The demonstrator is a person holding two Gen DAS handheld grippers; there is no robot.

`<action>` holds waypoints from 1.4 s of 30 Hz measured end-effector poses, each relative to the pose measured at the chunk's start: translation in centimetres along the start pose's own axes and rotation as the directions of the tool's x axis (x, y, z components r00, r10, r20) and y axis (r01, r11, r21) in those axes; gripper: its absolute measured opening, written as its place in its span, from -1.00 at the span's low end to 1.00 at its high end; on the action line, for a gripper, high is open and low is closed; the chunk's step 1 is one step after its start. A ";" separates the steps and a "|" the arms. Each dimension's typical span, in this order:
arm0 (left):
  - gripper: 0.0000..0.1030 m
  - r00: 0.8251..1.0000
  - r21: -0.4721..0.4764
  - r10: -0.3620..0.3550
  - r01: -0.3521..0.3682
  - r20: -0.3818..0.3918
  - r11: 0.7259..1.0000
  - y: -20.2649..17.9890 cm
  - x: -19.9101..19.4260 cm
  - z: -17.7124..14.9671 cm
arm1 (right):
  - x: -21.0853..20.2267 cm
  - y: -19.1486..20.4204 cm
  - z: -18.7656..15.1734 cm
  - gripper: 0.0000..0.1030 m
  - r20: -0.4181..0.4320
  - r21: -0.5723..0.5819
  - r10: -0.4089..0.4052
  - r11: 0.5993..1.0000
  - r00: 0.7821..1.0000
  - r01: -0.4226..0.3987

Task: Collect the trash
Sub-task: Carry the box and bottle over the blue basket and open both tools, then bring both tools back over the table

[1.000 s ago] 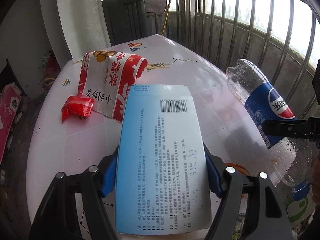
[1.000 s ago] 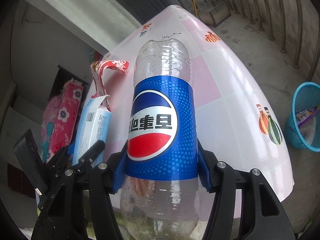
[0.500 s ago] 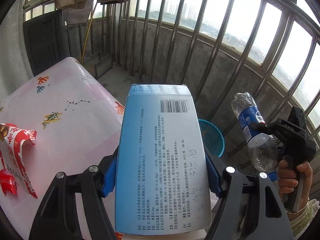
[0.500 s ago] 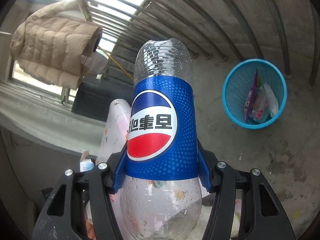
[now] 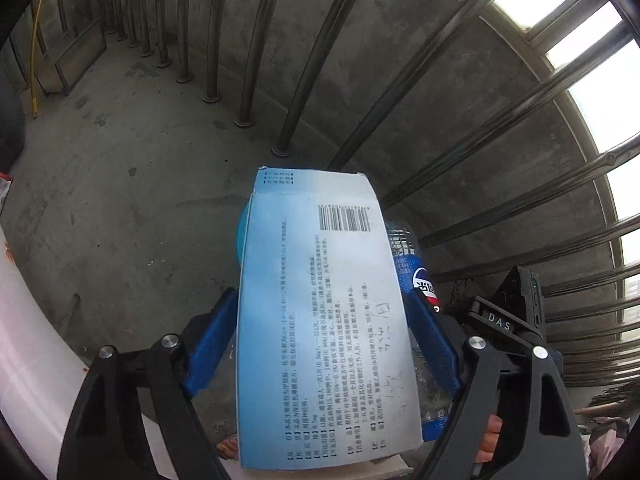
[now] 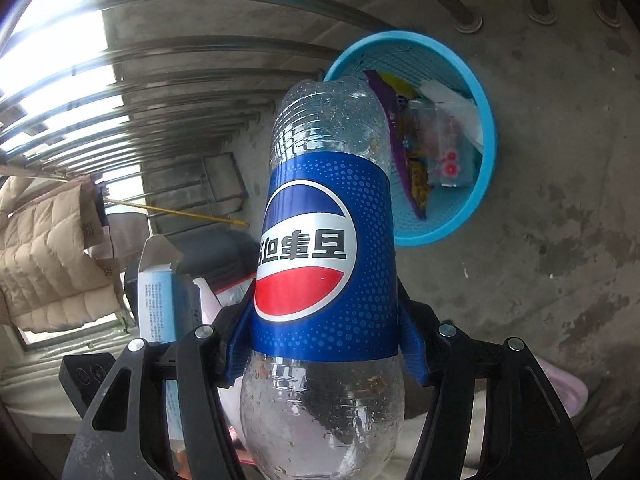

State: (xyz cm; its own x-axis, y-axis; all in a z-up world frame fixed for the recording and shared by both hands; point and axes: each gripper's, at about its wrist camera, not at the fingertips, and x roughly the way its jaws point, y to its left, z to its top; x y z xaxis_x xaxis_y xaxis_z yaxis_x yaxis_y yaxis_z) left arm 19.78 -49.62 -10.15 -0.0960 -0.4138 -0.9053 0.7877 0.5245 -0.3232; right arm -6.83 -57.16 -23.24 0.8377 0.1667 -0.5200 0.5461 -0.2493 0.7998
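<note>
Left tongs [image 5: 323, 344] closed on a light blue medicine box [image 5: 326, 332], blue pads pressed on both long sides, top flap of box open and pointed away. Right tongs [image 6: 323, 344] closed on a clear plastic bottle [image 6: 326, 248] with blue label, held by the label part, base pointed far. Both held in the air over grey concrete floor [image 5: 120, 184]. Blue trash basket [image 6: 486, 128] stands on the floor, far and to the right behind the bottle, with wrappers [image 6: 424, 148] inside. From left wrist view, bottle seen just right of the box, basket almost hidden behind the box. Metal railing bars [image 5: 500, 128] far. White desk edge [image 5: 28, 320] at near left. Beige padded jacket [image 6: 44, 256] hangs at left.
</note>
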 end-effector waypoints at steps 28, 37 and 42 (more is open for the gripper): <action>0.72 0.862 -0.097 0.086 -0.043 0.499 0.994 4.6 -20.3 -12.3 | -2.6 7.3 -4.6 0.27 0.187 -0.350 0.024 0.936 0.982 0.044; 0.71 0.671 -0.322 0.300 -0.095 0.679 0.942 11.7 -31.3 -24.0 | 2.3 17.7 -14.4 0.27 -0.055 -0.658 0.062 0.748 0.997 -0.083; 0.71 0.585 -0.515 0.462 -0.086 0.667 0.853 18.1 -34.8 -31.8 | 5.7 21.9 -21.4 0.27 -0.184 -0.784 0.016 0.601 0.983 -0.156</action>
State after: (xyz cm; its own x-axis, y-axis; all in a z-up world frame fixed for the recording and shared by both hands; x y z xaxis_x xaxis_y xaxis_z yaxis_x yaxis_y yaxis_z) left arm 18.04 -2.10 6.78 0.7135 -0.4964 -0.4945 0.3668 0.8660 -0.3400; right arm 9.82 -41.26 -2.29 0.8312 0.3355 -0.4433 0.1940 0.5722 0.7968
